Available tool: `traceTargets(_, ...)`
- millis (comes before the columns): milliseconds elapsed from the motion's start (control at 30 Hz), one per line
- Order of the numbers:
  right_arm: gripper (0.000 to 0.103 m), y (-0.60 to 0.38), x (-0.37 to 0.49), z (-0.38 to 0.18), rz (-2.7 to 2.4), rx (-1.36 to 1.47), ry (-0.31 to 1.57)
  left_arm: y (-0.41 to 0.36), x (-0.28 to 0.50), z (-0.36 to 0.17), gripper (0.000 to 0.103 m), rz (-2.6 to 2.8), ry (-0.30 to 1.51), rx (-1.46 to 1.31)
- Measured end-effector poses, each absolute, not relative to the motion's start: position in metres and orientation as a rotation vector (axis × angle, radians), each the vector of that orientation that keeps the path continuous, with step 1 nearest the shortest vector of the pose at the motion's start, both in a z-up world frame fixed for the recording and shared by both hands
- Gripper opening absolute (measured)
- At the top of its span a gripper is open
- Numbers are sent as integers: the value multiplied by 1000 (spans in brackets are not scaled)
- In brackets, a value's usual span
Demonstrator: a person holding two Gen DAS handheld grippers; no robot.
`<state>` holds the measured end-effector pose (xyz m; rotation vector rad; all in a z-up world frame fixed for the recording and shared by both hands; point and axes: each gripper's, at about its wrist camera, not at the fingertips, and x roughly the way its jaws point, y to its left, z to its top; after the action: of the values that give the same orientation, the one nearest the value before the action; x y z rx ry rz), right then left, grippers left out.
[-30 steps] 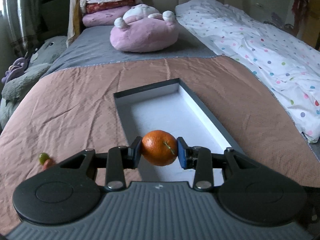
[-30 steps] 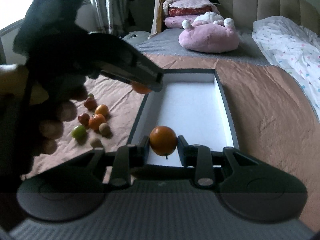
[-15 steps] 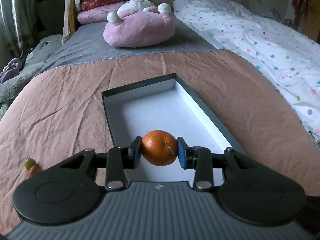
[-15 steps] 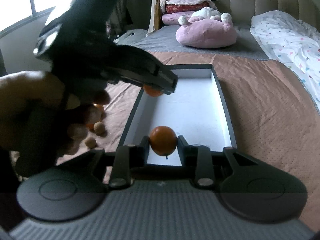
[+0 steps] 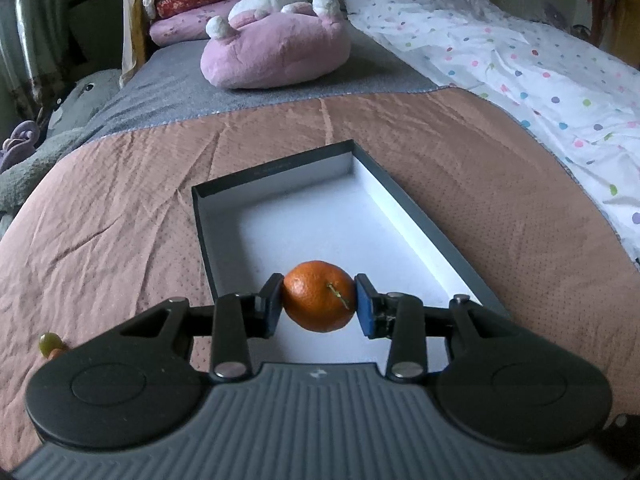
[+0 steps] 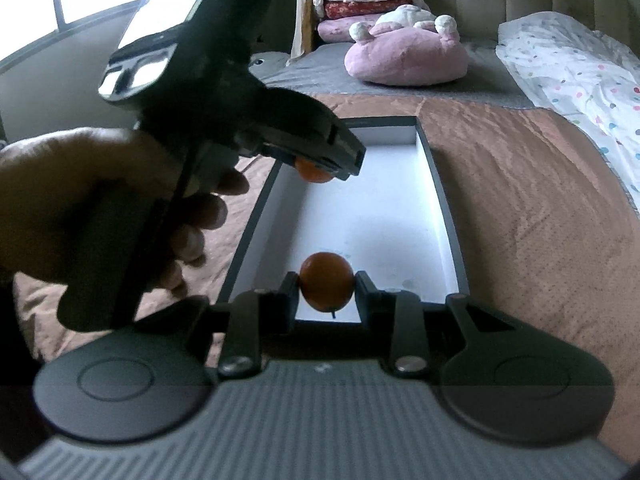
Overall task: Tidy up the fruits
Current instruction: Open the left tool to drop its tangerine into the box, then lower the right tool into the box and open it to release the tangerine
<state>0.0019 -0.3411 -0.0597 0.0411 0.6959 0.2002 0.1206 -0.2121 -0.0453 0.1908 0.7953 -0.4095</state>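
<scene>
My left gripper is shut on an orange tangerine with a small stem, held above the near end of a dark box with a white inside. My right gripper is shut on a second orange fruit over the near end of the same box. In the right wrist view the left gripper and the hand holding it fill the left side, with its tangerine over the box's left wall. A green fruit lies on the brown blanket at the left.
The box sits on a brown blanket on a bed. A pink plush pillow lies beyond it. A polka-dot duvet covers the right side. Grey plush toys lie at the far left.
The left gripper has moved right and forward with its tangerine, from beside the box's left wall to over the box. The right gripper holds its fruit in about the same place.
</scene>
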Motion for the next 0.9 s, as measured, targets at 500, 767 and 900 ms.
traceTargets(500, 33, -337, 9, -53, 157, 54, 697, -190, 108, -24, 70, -380, 750, 191)
traceTargets(767, 33, -336, 22, -50, 119, 79, 694, -145, 92, -10, 70, -327, 743, 135)
traceTargets(900, 33, -330, 31, -52, 108, 78, 701, -118, 82, -5, 72, -292, 745, 117)
